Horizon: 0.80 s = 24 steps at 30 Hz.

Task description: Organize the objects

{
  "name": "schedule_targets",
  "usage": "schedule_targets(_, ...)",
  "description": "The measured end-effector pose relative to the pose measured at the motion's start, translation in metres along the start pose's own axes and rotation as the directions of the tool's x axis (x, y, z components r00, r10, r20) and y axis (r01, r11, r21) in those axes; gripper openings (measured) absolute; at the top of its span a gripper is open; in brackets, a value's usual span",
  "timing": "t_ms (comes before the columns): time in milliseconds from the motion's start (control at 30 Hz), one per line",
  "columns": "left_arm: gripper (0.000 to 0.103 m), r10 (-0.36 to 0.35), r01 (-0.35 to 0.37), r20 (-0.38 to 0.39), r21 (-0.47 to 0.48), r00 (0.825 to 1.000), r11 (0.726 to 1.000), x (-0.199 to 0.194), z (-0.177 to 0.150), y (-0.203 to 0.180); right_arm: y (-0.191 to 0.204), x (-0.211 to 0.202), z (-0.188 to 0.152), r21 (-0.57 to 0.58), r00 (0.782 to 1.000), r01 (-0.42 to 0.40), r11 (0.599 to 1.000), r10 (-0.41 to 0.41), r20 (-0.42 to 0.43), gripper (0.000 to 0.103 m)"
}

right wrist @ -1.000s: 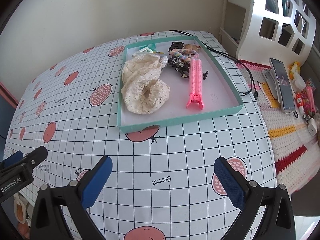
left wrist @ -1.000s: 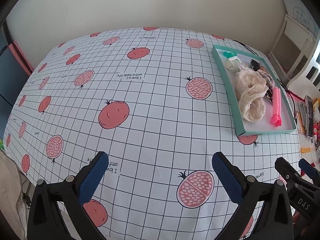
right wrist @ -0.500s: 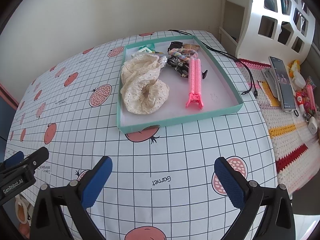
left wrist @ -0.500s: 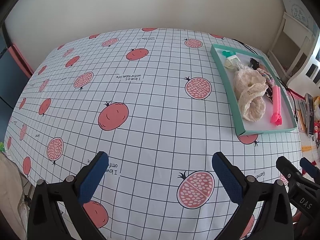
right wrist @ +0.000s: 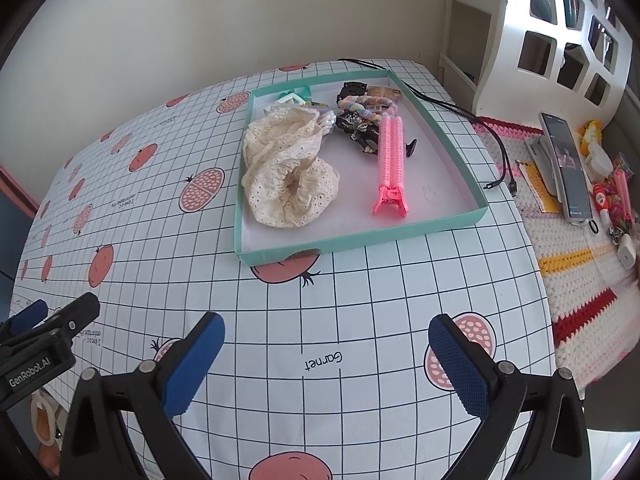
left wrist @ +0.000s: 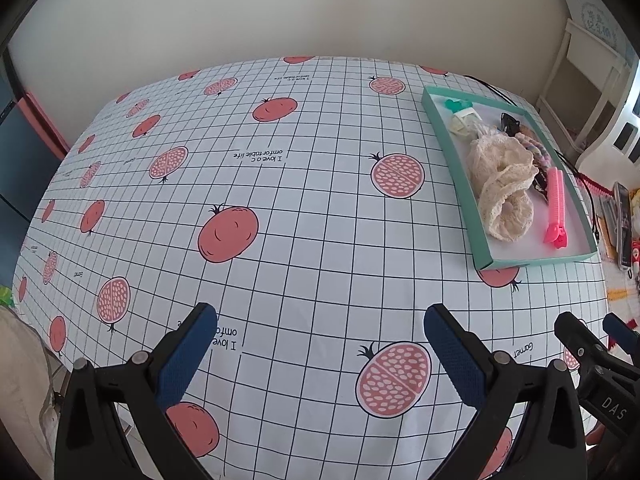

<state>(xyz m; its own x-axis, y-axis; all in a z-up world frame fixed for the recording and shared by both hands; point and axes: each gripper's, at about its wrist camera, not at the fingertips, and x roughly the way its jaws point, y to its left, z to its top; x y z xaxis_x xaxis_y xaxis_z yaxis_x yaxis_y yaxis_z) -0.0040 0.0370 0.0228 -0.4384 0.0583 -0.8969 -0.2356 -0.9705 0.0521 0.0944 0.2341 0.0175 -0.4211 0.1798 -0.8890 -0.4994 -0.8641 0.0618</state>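
Hovering side by side over the near edge of the table, the left gripper and the right gripper both have their jaws spread wide with nothing between the blue pads. Under them lies only a white grid-printed tablecloth with red pomegranates, bare of loose items in both views.

Everything to be organized appears gathered already in the shallow teal-rimmed cardboard tray, which sits on the cloth ahead of the right gripper and well off to the right of the left one. Inside it, a cream eyelet-lace scrunchie fills the left half, and a long pink ridged hair clip lies lengthwise beside it, apart from the lace. Towards the far wall of the tray are a pastel braided hair band, a dark ornamented clip partly under the pink one, and a mint-and-white clip in the far left corner. Grouping them in one tray keeps small accessories from scattering.

Since both grippers hold nothing and stand back from the tray, the sorting looks finished or close to it.
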Motion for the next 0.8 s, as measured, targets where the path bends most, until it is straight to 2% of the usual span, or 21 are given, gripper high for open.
schedule_targets(800,0.103,0.008,-0.008,0.001,0.018,1.000,1.000,-0.0005,0.0005,0.0023,-0.0019,-0.0003,0.0006,-0.001,1.000,-0.004,1.000,0.004,-0.003,0.103)
